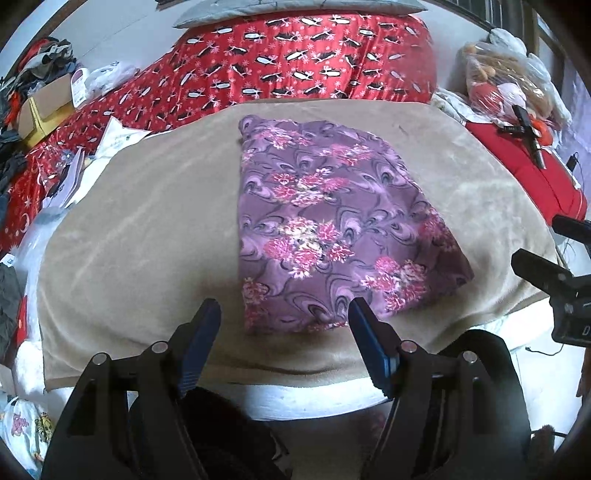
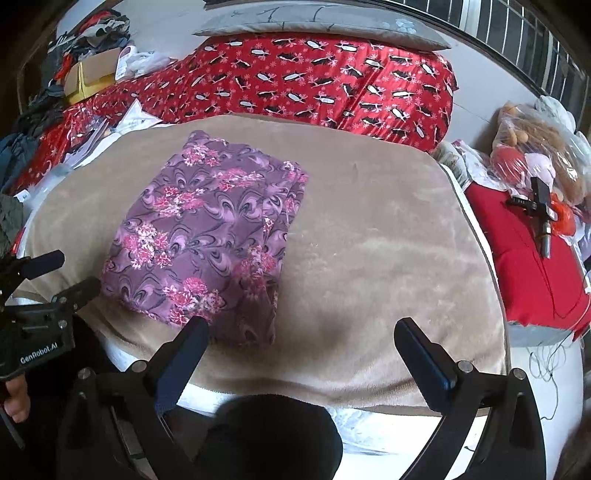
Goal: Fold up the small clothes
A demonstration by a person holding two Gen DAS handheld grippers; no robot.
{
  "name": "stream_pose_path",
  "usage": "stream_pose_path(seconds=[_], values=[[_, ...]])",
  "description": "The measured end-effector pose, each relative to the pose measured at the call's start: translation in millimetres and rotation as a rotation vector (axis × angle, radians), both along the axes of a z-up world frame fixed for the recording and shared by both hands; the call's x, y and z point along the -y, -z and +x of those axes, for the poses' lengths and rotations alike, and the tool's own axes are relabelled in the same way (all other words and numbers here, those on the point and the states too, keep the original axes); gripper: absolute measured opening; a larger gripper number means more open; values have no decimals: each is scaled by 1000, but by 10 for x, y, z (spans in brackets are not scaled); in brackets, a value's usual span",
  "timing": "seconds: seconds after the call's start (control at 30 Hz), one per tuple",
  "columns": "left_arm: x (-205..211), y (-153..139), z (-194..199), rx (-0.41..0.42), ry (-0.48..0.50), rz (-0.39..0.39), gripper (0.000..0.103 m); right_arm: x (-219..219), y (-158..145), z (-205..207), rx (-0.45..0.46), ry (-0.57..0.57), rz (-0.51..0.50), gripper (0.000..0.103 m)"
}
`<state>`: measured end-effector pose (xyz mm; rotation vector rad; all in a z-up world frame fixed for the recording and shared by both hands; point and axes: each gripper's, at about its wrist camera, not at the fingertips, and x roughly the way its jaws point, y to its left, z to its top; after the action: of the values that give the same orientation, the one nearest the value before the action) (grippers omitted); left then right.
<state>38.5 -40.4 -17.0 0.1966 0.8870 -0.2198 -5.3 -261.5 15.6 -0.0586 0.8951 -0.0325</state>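
A purple garment with pink flowers (image 1: 325, 221) lies folded into a long rectangle on the beige blanket (image 1: 147, 229). In the right wrist view the same garment (image 2: 207, 236) sits left of centre on the blanket (image 2: 388, 258). My left gripper (image 1: 284, 310) hovers open over the garment's near edge, nothing between its blue pads. My right gripper (image 2: 301, 328) stands wide open just right of the garment's near corner, over bare blanket, and holds nothing. The right gripper also shows at the right edge of the left wrist view (image 1: 546, 254), and the left one at the left edge of the right wrist view (image 2: 62, 273).
A red patterned quilt (image 1: 303, 62) lies bunched behind the blanket, with a grey pillow (image 2: 317, 26) on top. A red cushion (image 2: 524, 258) carrying a black tool and a bag of soft toys (image 2: 535, 147) sit to the right. Cardboard boxes (image 1: 44, 107), papers and clothes clutter the left.
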Motion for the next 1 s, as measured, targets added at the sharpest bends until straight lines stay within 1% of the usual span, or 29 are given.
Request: stream_pose_path(seconds=[1.0], values=[[57, -39, -101, -15, 28, -18, 72, 4, -7, -56, -2, 15, -7, 101]])
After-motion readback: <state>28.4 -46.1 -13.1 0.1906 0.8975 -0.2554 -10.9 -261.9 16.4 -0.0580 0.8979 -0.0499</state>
